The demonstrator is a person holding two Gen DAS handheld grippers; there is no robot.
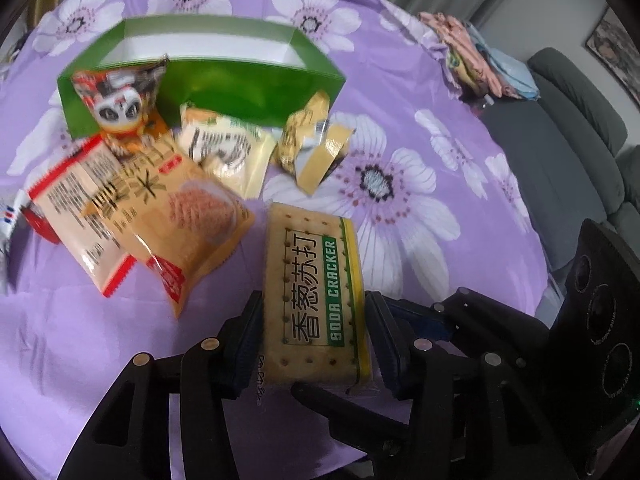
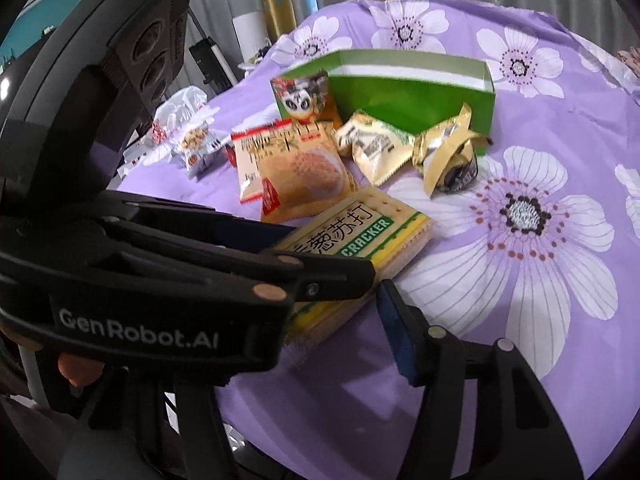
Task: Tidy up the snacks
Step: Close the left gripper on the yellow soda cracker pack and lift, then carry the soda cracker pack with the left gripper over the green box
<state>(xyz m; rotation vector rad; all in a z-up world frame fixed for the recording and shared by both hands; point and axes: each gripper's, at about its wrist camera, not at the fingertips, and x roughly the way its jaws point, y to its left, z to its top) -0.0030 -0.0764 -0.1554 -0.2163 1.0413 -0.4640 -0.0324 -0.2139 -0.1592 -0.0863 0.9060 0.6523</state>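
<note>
Barely begun, I'd say: my left gripper (image 1: 314, 332) clamps the cracker pack (image 1: 316, 292) above the cloth; green box (image 1: 240, 76) looks empty, approx. five snacks left outside; right gripper (image 2: 352, 304) spread, empty.

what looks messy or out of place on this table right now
The green box looks empty, while the snacks lie heaped in front of it, overlapping and askew. The panda packet leans against its front wall. The left gripper holds the cracker pack.

The left claw (image 1: 314, 334) is clamped tight, while the right claw (image 2: 320, 320) stands spread apart.
</note>
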